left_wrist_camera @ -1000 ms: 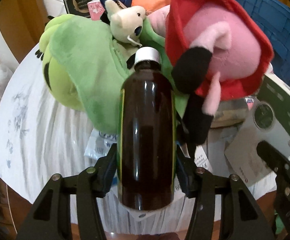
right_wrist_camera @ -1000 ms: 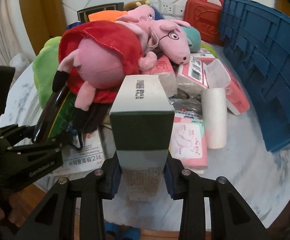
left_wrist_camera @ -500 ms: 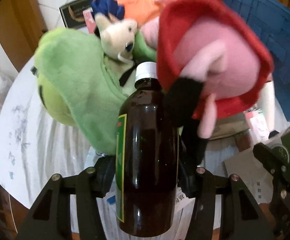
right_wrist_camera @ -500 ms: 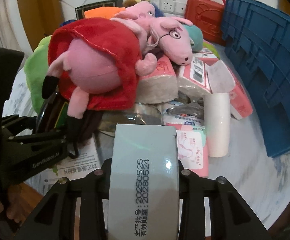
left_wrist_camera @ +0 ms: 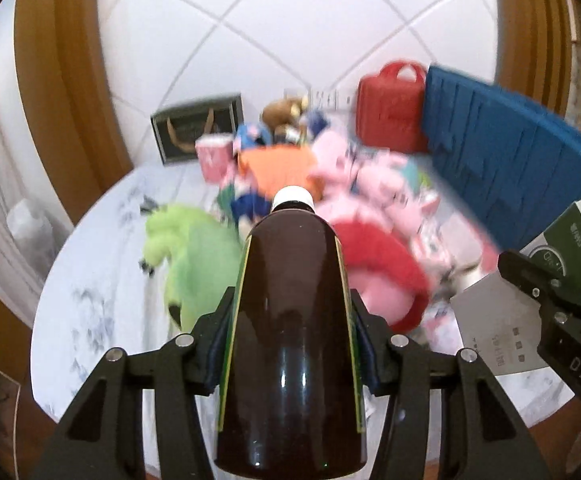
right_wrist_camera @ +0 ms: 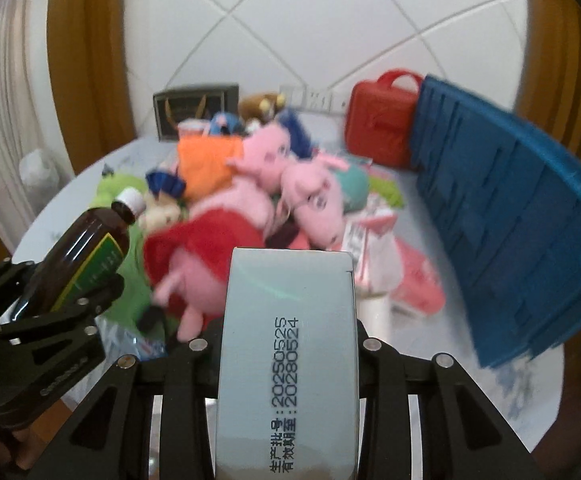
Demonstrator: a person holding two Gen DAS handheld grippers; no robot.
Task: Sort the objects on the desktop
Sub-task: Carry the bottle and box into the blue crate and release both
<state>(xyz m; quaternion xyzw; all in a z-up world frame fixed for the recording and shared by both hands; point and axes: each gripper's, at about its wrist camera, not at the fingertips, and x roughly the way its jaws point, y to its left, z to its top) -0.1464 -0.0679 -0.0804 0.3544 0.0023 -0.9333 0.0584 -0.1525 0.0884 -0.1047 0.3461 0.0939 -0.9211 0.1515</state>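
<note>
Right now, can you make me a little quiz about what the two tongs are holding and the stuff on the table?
1. True or false: the left tongs are shut on the brown bottle.
2. What do the right tongs hold? A) a plush pig B) the pale box C) a cup
3. Fill in: the bottle's cap is ____ in colour.

Key
1. True: both fingers press the bottle's sides.
2. B: the box with printed digits sits between the fingers.
3. White.
</note>
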